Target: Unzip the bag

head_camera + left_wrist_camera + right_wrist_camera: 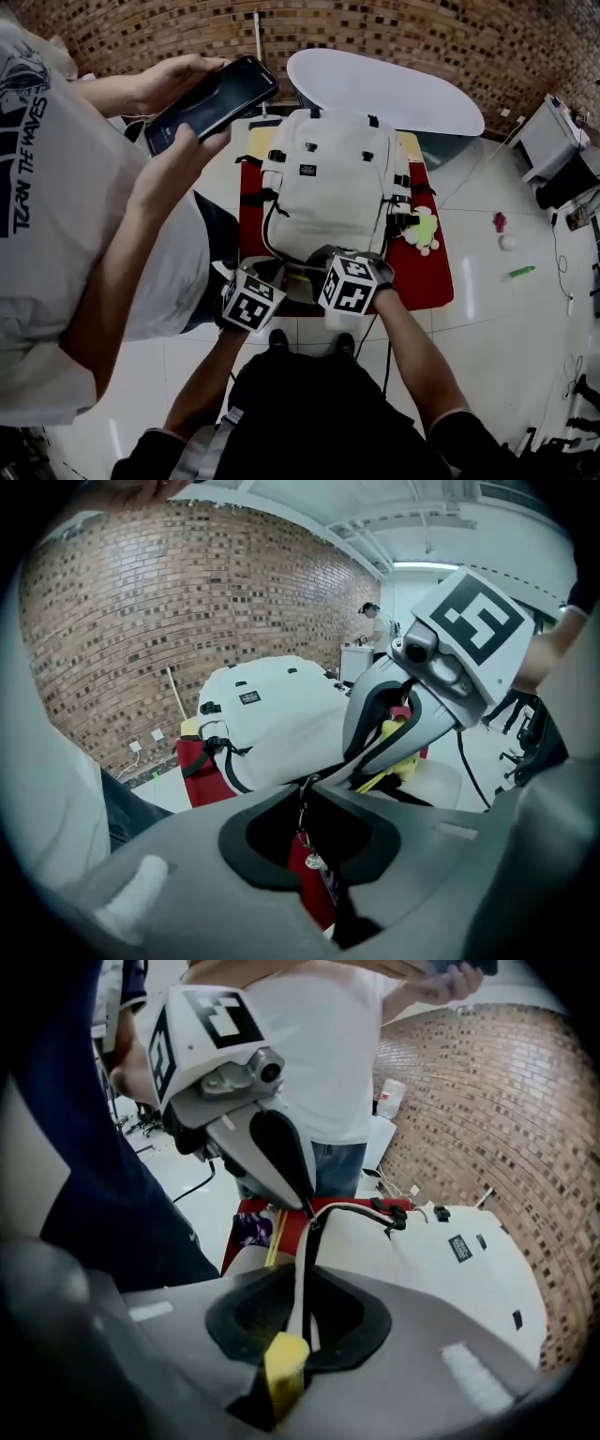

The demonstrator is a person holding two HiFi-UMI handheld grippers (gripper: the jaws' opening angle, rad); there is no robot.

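The white bag lies flat on the red table. Its long axis runs from the near edge to the far edge, straight away from the person. Both tools work at its near end.

The left gripper is pinched closed on the thin metal zip pull, which hangs from its tips. The right gripper has its jaws apart. The black zip line and the bag's pale edge run between them, and the pads do not look pressed on either.

The zip seems to curve round the near end and up the bag's left side. The left gripper is therefore the nearer one to draw the pull along it, probably with the right steadying the fabric.

A small black label on the bag carries print too small to read. A bystander's shirt reads "THE WAVES".
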